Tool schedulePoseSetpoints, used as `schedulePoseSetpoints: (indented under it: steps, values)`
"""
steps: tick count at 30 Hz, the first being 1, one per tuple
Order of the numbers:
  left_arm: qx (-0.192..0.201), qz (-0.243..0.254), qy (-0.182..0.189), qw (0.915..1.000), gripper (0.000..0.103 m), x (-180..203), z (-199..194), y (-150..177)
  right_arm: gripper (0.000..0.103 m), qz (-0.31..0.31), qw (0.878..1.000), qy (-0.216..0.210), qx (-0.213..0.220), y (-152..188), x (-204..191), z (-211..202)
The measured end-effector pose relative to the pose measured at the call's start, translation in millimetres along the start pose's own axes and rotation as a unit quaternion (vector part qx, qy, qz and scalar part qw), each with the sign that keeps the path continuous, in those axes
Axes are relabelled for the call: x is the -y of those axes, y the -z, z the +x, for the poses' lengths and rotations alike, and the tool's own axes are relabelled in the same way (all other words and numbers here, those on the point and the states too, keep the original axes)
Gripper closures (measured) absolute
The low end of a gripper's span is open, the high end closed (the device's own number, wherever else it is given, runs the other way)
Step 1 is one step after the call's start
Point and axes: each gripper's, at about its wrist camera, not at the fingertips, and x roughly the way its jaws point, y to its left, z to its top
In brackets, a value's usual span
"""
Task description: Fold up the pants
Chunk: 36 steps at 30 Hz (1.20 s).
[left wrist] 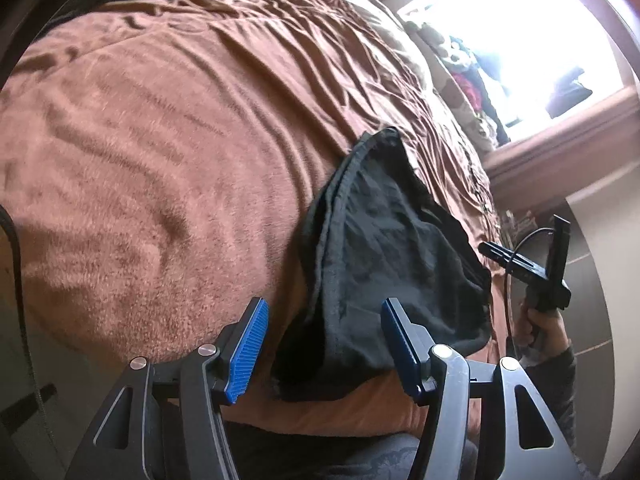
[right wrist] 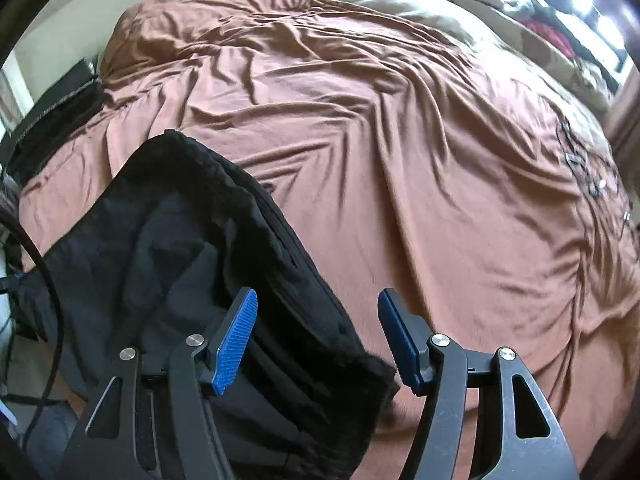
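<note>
The black pants [left wrist: 384, 256] lie folded into a thick bundle on the brown bedspread [left wrist: 160, 160] near the bed's near edge. My left gripper [left wrist: 324, 344] is open and empty, hovering just above the bundle's near end. The right gripper shows at the right of the left wrist view [left wrist: 548, 276], held in a hand, off the pants. In the right wrist view the pants [right wrist: 192, 256] lie at the lower left. My right gripper [right wrist: 318, 336] is open and empty above the bundle's right edge, one blue pad [right wrist: 236, 340] over the cloth.
The wrinkled brown bedspread [right wrist: 400, 140] covers the bed beyond the pants. A bright window [left wrist: 520, 40] with clutter on its sill is at the far right. A dark object [right wrist: 52, 120] sits at the bed's left edge. Cables [right wrist: 48, 280] hang at the left.
</note>
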Motion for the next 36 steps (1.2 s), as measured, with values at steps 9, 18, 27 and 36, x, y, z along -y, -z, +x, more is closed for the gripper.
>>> schedulePoseSetpoints:
  steps: [9,18,27,36]
  values:
    - [-0.003,-0.011,0.001,0.9999,0.042,-2,2,5,0.093,0.0,0.999,0.0,-0.04,10,17,38]
    - [-0.006,-0.017,0.003,0.9998,0.042,4,9,8,0.088,0.076,0.995,0.013,-0.061,16,59,44]
    - [0.009,-0.035,-0.001,0.9994,0.042,-9,0,10,0.039,0.004,1.0,-0.014,-0.008,-10,16,14]
    - [0.012,-0.055,-0.005,0.9984,0.05,-13,2,7,0.042,-0.068,0.997,-0.038,-0.016,-51,-42,61]
